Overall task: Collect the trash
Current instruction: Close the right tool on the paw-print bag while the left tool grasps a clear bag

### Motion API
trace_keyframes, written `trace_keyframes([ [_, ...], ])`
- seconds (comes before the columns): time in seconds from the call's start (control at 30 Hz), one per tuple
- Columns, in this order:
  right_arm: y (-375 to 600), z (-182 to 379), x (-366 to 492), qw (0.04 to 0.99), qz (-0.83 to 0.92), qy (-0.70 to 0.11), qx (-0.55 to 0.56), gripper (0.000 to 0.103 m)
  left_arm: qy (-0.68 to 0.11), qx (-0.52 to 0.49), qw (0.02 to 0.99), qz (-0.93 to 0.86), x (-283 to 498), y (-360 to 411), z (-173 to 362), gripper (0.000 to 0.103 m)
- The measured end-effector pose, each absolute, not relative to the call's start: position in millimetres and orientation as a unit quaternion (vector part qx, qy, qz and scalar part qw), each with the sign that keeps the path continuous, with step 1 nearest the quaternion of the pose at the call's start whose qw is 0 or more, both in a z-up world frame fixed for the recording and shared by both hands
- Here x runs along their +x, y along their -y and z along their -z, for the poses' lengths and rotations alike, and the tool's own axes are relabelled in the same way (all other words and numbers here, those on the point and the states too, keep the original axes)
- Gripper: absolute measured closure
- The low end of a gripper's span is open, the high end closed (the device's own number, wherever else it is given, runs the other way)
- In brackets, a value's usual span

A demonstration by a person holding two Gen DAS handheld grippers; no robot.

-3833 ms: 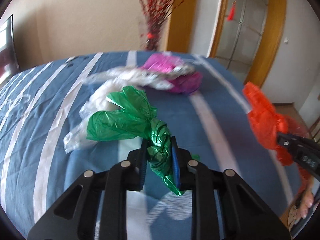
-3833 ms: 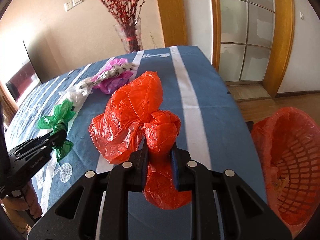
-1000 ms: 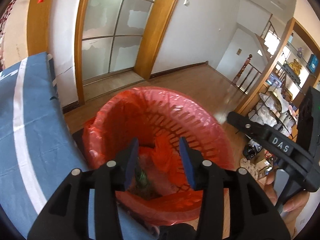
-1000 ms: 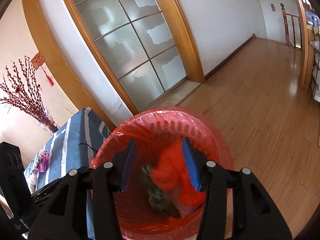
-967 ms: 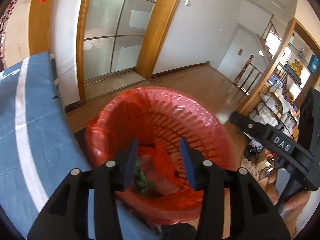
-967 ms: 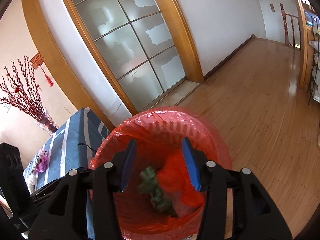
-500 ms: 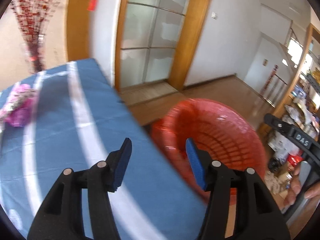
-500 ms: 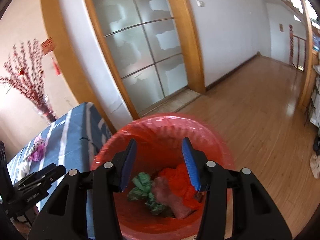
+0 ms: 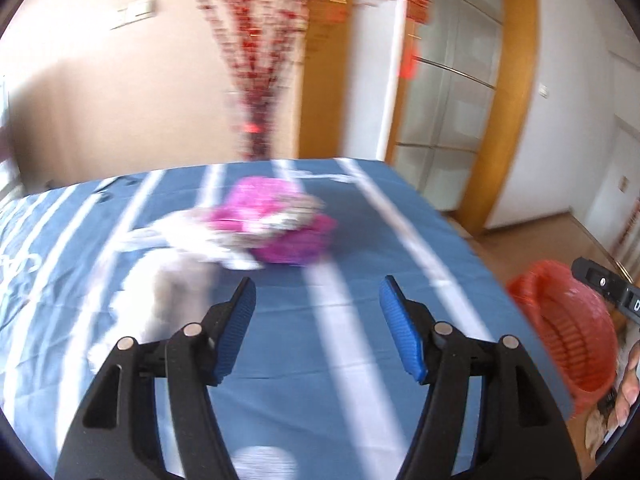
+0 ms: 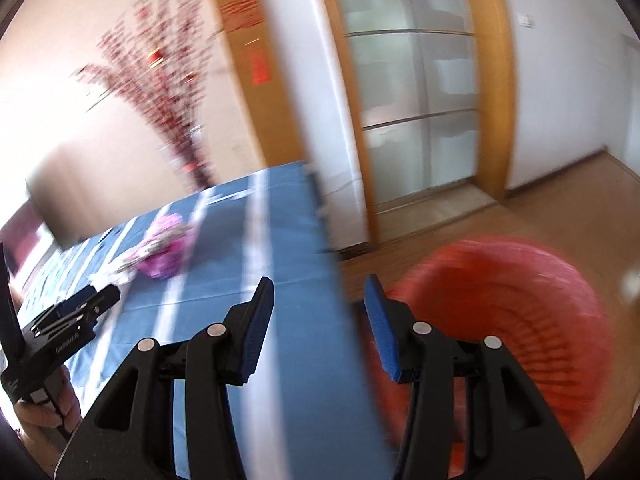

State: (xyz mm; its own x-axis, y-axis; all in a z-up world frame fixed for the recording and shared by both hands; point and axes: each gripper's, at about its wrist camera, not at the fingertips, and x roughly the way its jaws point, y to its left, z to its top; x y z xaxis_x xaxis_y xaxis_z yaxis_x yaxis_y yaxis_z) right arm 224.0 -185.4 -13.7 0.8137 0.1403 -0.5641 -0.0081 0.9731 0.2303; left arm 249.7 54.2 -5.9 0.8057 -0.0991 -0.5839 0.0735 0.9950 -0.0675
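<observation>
My left gripper (image 9: 316, 292) hangs over the blue striped tablecloth (image 9: 360, 344), its jaws opening with nothing between them. Ahead of it lie a crumpled pink bag (image 9: 280, 226) and a clear whitish bag (image 9: 180, 256), both blurred. My right gripper (image 10: 320, 292) is open and empty, over the table's right edge, with the red lined waste basket (image 10: 520, 300) to its right. The pink bag (image 10: 166, 254) shows far left in that view, beyond the left gripper (image 10: 100, 294). The basket (image 9: 568, 344) also stands at the right in the left wrist view.
A vase of red blossom branches (image 9: 256, 80) stands at the table's far end by the wall. Glass-panelled doors in a wooden frame (image 10: 416, 112) are behind the basket. Wooden floor (image 10: 560, 208) runs to the right. A hand (image 9: 628, 384) holds the right gripper.
Both grippers have swung left from above the basket toward the table. The left gripper's jaws have widened. The green and orange bags, held earlier, now lie in the basket.
</observation>
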Motion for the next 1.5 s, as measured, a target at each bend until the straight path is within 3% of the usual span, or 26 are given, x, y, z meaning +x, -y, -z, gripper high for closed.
trace_keyframes([
  [0.3,55.2,12.2,292.6,0.933,-0.127,-0.329,0.077,0.073,-0.295,-0.051,0.953,-0.033,249.1,-153.9,6.6,0.04],
  [0.6,-11.6,28.1,364.2,0.918,-0.125,-0.364,0.094,0.072,-0.293,-0.088,0.95,-0.054,250.5,-206.1,15.0,0.04],
  [0.87,-16.4,50.5,377.7,0.916,-0.092,-0.385,0.069,0.07,-0.305,-0.082,0.948,-0.045,257.6,-211.6,25.3,0.04],
  [1.0,-7.0,59.8,367.8,0.911,-0.099,-0.395,0.067,0.089,-0.317,-0.077,0.945,-0.038,263.2,-206.4,28.9,0.04],
  [1.5,63.4,44.9,317.9,0.922,-0.087,-0.367,0.085,0.091,-0.381,-0.051,0.923,-0.03,299.2,-177.7,51.3,0.04],
])
